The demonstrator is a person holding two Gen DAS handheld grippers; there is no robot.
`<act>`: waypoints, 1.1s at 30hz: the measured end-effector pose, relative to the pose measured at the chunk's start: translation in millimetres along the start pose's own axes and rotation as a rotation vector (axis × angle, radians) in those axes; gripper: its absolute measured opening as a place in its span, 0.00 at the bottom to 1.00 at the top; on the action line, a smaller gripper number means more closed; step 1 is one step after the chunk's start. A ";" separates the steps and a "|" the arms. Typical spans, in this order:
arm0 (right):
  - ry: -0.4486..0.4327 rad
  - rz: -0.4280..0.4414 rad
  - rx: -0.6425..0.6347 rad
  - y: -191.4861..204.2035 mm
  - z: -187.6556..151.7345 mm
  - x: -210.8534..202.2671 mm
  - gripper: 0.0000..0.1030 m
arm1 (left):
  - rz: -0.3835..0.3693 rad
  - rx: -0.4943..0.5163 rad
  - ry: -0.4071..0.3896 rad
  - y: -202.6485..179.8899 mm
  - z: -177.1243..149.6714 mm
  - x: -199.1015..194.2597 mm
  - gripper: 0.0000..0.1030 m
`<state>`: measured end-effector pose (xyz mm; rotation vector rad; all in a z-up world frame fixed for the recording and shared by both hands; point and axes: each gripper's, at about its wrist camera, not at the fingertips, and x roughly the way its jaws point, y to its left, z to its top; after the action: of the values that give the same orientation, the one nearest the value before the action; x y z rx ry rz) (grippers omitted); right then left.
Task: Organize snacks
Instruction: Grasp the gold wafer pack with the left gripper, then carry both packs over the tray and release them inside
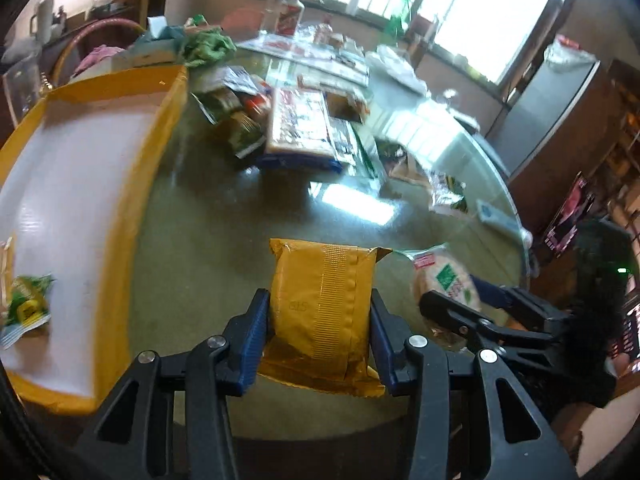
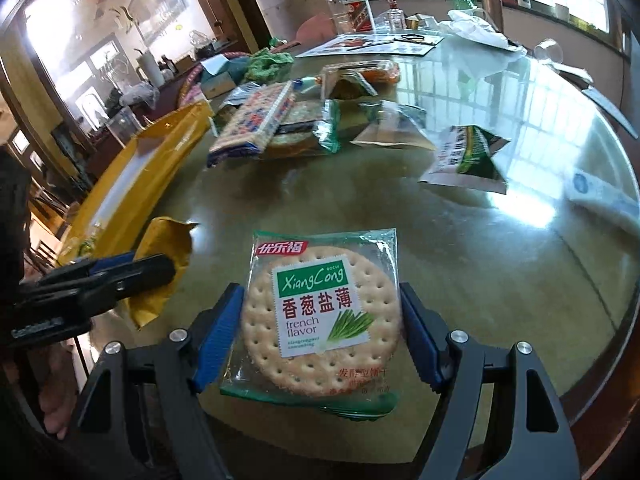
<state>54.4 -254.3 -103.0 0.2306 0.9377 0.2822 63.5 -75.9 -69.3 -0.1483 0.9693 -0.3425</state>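
Snacks half sorted, both grippers loaded

Left wrist view first. Left gripper (image 1: 320,316) has its jaws closed about halfway onto a mustard-yellow snack packet (image 1: 320,300), blue pads pressing both long sides, so it's a proper grip. The packet's long axis runs straight away from the camera, crimped top edge pointing out toward the middle of the bench (image 1: 224,216), and it looks lifted just off the glass. The yellow-rimmed tray (image 1: 160,152) sits to the left with only a green-wrapped snack (image 1: 26,306) in its near corner, maybe one more thing at the very edge, can't tell. A messy heap of crackers and packets (image 1: 296,132) is further back, untouched.

Right wrist view. Right gripper (image 2: 322,326) has its jaws spread wide around a round scallion cracker pack (image 2: 324,312), lying flat on the bench, label up and reading upright toward the camera. It's basically round, so no real long axis. The pads sit right at its sides, but whether they actually squeeze it I can't tell.

My guess: early days, most of the pile is left to go.
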 end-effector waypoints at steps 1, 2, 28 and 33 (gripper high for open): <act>-0.004 0.013 0.004 1.8 0.3 -0.6 0.74 | -0.006 -0.009 -0.014 2.3 0.9 -6.0 0.45; -0.006 0.017 0.004 3.5 -0.3 -1.4 0.74 | -0.011 -0.017 -0.023 4.2 2.4 -10.4 0.45; -0.082 0.209 -0.173 115.3 35.8 -9.4 0.73 | 0.070 -0.215 -0.290 84.8 27.1 -105.4 0.45; -0.081 0.235 -0.232 144.0 44.3 -4.9 0.73 | 0.126 -0.291 -0.333 117.1 26.8 -120.9 0.45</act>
<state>68.0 -123.9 -28.6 0.1369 0.7900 0.5899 48.6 75.4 7.9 -0.3954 0.6899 -0.0548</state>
